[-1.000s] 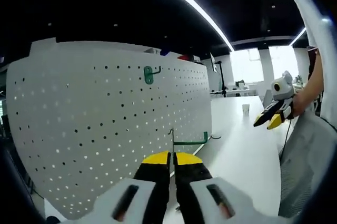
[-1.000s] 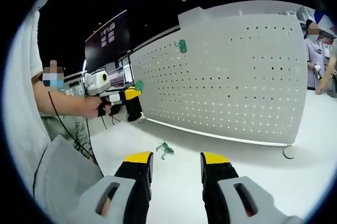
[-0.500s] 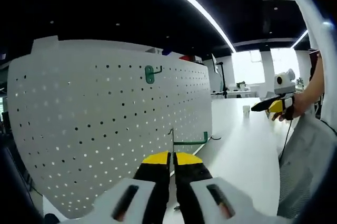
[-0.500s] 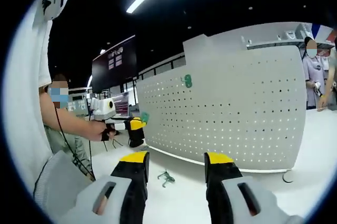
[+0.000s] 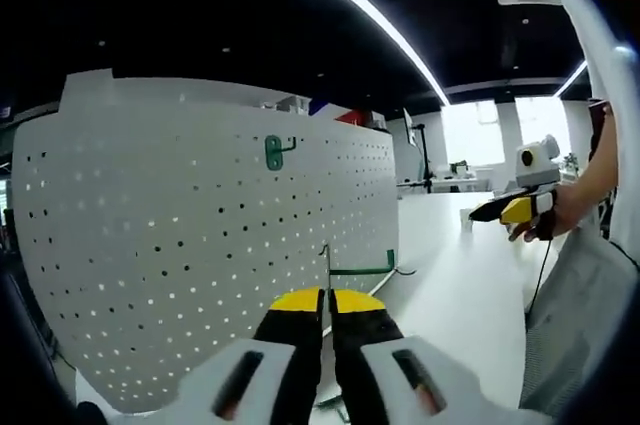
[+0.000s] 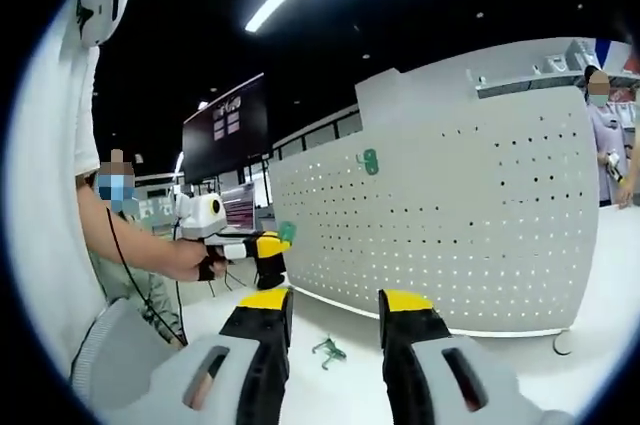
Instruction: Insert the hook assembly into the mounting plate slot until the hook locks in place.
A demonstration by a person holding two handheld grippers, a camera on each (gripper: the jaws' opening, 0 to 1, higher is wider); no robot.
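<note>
A white pegboard plate (image 5: 190, 245) (image 6: 450, 225) stands upright on the white table. One green hook (image 5: 273, 151) (image 6: 370, 160) hangs in its upper holes. My left gripper (image 5: 327, 297) is shut on a green hook assembly (image 5: 358, 269), whose thin wire and green bar stick out past the yellow tips, close to the board's face. From the right gripper view, the left gripper (image 6: 265, 250) is held off the board's left end with the green piece (image 6: 286, 233) at its tips. My right gripper (image 6: 333, 300) is open and empty; it also appears as the right gripper (image 5: 510, 209) in a hand.
Another green hook (image 6: 328, 350) lies loose on the white table (image 6: 360, 385) in front of the board. A person's arm and white shirt fill the left of the right gripper view. People stand past the board's far right end (image 6: 605, 125). A small cup (image 5: 465, 217) sits far off.
The right gripper has dropped slightly and the loose hook now sits lower between its jaws. The left view has shifted a little; the wall hook appears further left. Both grips are unchanged.
</note>
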